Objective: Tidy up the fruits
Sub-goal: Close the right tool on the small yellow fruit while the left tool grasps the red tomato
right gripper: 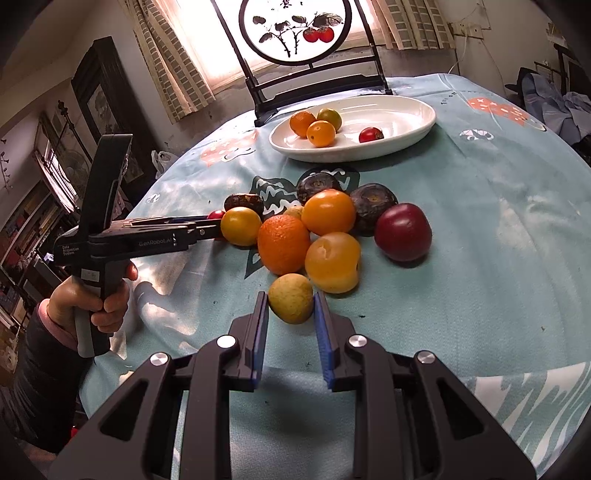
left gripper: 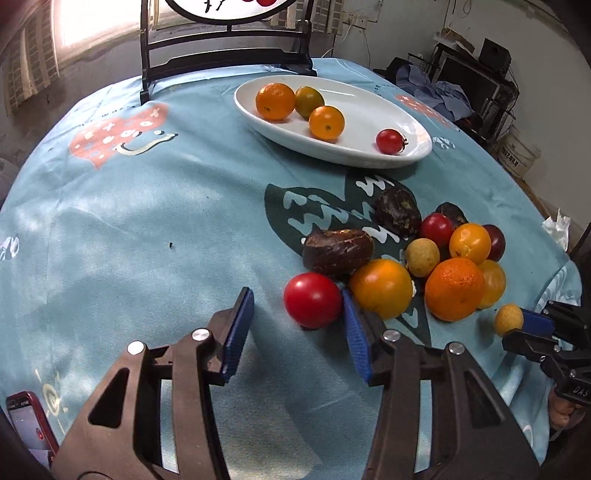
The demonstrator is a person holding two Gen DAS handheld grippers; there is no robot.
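Observation:
A pile of fruit lies on the blue tablecloth: a red tomato (left gripper: 312, 300), oranges (left gripper: 454, 288), dark brown fruits (left gripper: 338, 252) and small yellow ones. My left gripper (left gripper: 297, 306) is open, its tips either side of the red tomato's near edge; it also shows from the side in the right wrist view (right gripper: 207, 227). My right gripper (right gripper: 290, 302) has its blue pads against both sides of a small yellow-green fruit (right gripper: 291, 298), also seen in the left wrist view (left gripper: 508, 318). A white oval plate (left gripper: 369, 107) holds three oranges and a small red tomato (left gripper: 390, 141).
A dark wooden stand with a round painted screen (right gripper: 295, 29) is behind the plate (right gripper: 399, 110). A red phone (left gripper: 29, 424) lies at the near left table edge. Crumpled tissue (left gripper: 557, 227) sits at the right edge. A dark red plum (right gripper: 402, 232) lies right of the pile.

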